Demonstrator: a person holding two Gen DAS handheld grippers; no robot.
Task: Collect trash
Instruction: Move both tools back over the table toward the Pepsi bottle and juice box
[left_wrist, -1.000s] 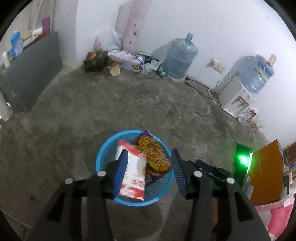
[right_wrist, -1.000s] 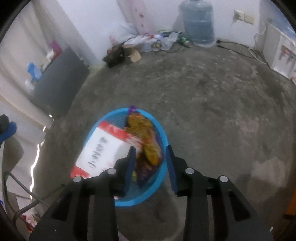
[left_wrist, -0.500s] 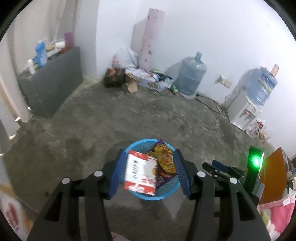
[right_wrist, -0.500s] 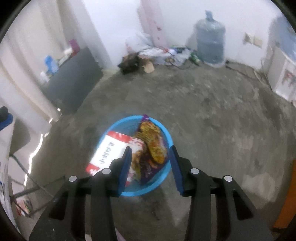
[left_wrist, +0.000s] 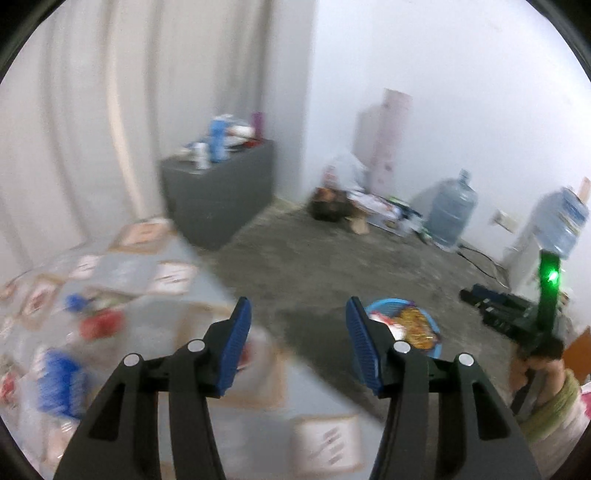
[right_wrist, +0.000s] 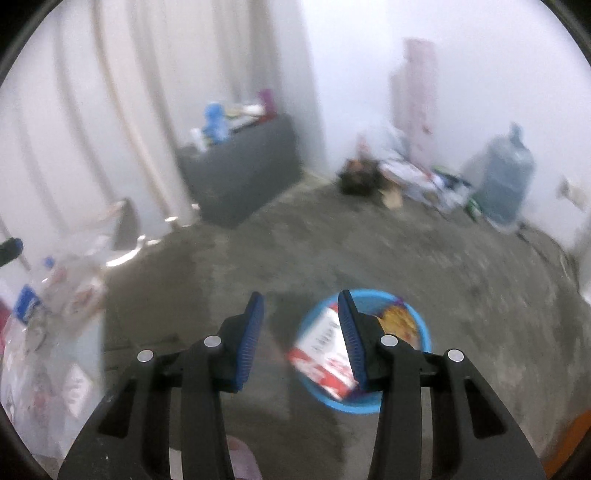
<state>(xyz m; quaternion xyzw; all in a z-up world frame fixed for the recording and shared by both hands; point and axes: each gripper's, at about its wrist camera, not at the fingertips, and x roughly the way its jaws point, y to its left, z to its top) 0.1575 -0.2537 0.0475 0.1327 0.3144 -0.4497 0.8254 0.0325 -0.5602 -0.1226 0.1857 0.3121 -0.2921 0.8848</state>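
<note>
A blue basket (right_wrist: 423, 326) stands on the concrete floor. A red-and-white packet (right_wrist: 321, 350) and a yellow snack wrapper (right_wrist: 400, 323) lie in it. My right gripper (right_wrist: 301, 295) hangs open above the floor just left of the basket, with nothing between its fingers. My left gripper (left_wrist: 298, 306) is open and empty too, over the edge of a patterned table (left_wrist: 173, 277). Blurred litter lies on that table, among it a red piece (left_wrist: 101, 325) and a blue piece (left_wrist: 61, 380). In the left wrist view the basket (left_wrist: 437, 332) shows behind the right finger.
A grey cabinet (left_wrist: 221, 192) with bottles on top stands in the corner. Clutter (left_wrist: 354, 206) and a water jug (left_wrist: 452, 214) line the far wall, and a dispenser (left_wrist: 561, 221) stands at the right. A clear bottle (right_wrist: 29, 299) stands at the table's left.
Both grippers have risen and swung left, away from above the basket. The basket now sits smaller and to the right. A littered table has come into view at the left.
</note>
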